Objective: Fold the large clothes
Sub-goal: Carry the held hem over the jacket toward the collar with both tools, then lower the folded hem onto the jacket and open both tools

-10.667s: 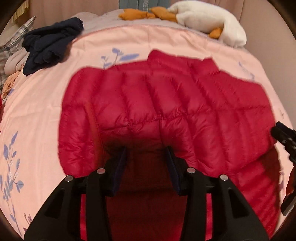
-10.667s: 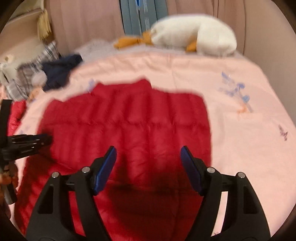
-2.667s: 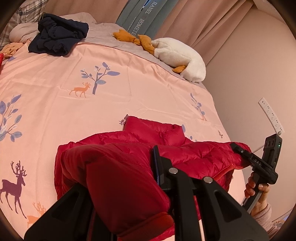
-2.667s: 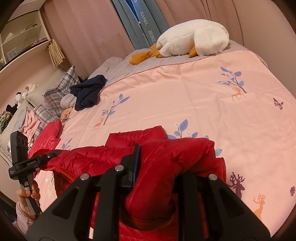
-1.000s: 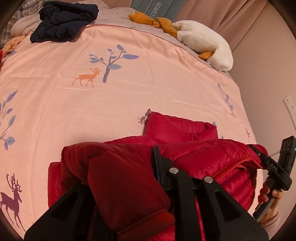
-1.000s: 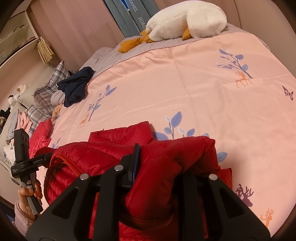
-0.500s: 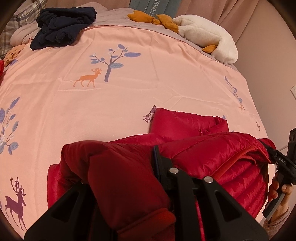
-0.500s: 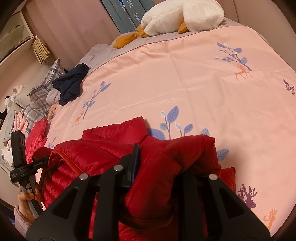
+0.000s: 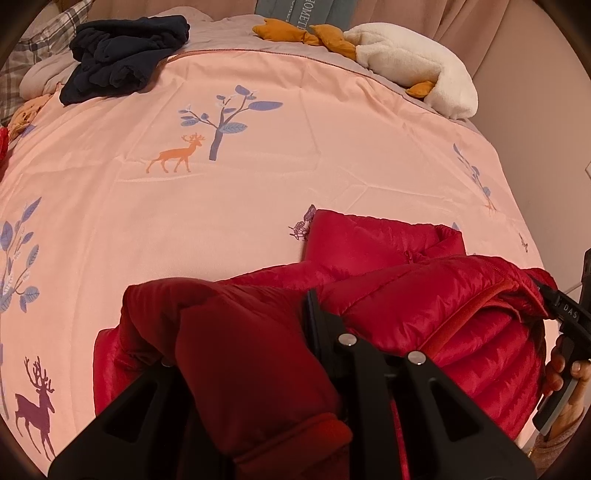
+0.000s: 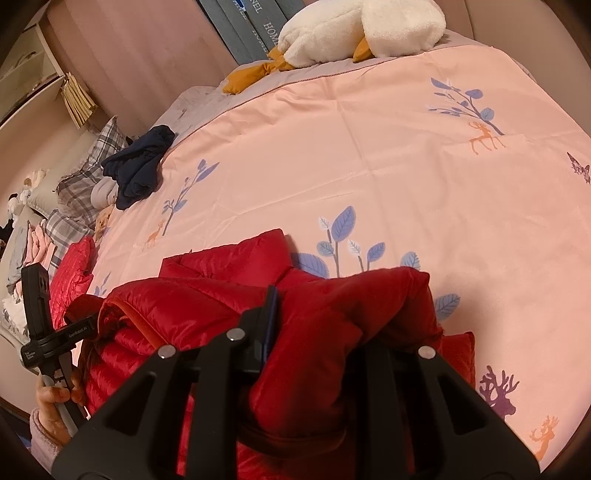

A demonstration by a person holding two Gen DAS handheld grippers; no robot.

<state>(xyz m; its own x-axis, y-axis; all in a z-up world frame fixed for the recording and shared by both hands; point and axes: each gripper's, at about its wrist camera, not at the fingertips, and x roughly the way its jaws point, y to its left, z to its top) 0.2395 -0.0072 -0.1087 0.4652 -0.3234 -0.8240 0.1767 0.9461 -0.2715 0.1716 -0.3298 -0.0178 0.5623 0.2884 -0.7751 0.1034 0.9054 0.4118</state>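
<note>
Right tongs [image 10: 314,325], bottom centre of frame, are clamped on a thick fold of the red jacket [image 10: 207,302], which bulges over and hides much of the far finger. Left tongs [image 10: 74,328], at lower left edge, grip the jacket's other end; a hand [image 10: 55,397] holds them. The jacket lies bunched on the pink bed [image 10: 369,155]. Navy clothes [image 10: 138,166] sit at left; a plush goose [image 10: 354,29] lies at top.

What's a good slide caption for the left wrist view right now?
Left gripper clamps a fold of the red puffer jacket above the pink bedspread.
</note>
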